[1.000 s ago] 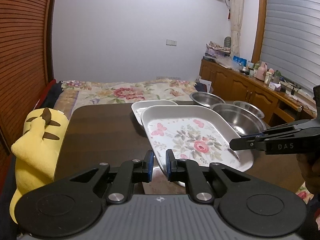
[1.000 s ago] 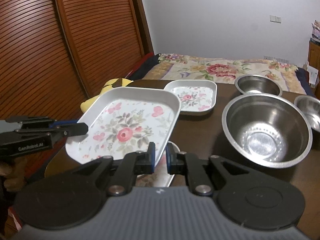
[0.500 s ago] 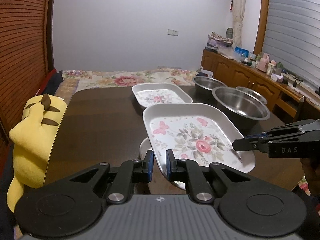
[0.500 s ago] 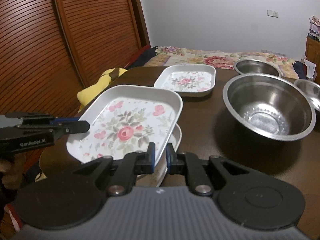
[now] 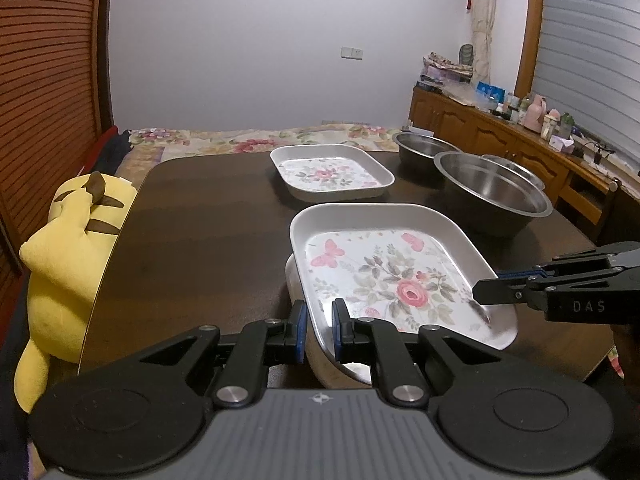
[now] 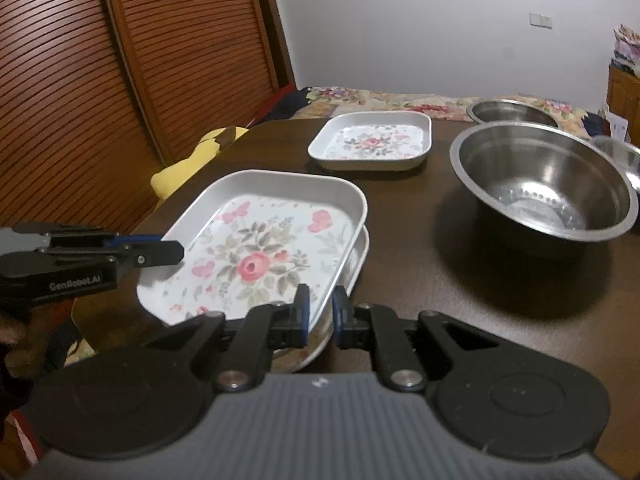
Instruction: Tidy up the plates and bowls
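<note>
Dark brown wood makes up the table (image 5: 208, 240) in front of me, with a bed with a flowered cover behind it and slatted wooden doors at the side. My left tongs (image 5: 319, 330) are pinched tight on the near edge of a big white plate (image 5: 384, 276) with roses and butterflies painted inside. My right tongs (image 6: 320, 314) are pinched tight on another edge of that same big plate (image 6: 260, 252). So I hold it from two sides.

It sits over another white dish (image 6: 357, 258), and I can only see the rim of that one poking out from below. I cannot tell if the two touch. Nothing lies in the big plate.

Farther back on the table sits a smaller flowered plate (image 5: 330, 174), and it has nothing in it. To the right stands a big shiny metal bowl (image 6: 540, 184). It is bare inside, with a ring of small dots at the bottom. Behind it is a second metal bowl (image 6: 512, 111), and a third one (image 5: 514, 166) peeks out beside the big bowl.

A yellow stuffed toy (image 5: 68, 264) leans by the left edge of the table.
</note>
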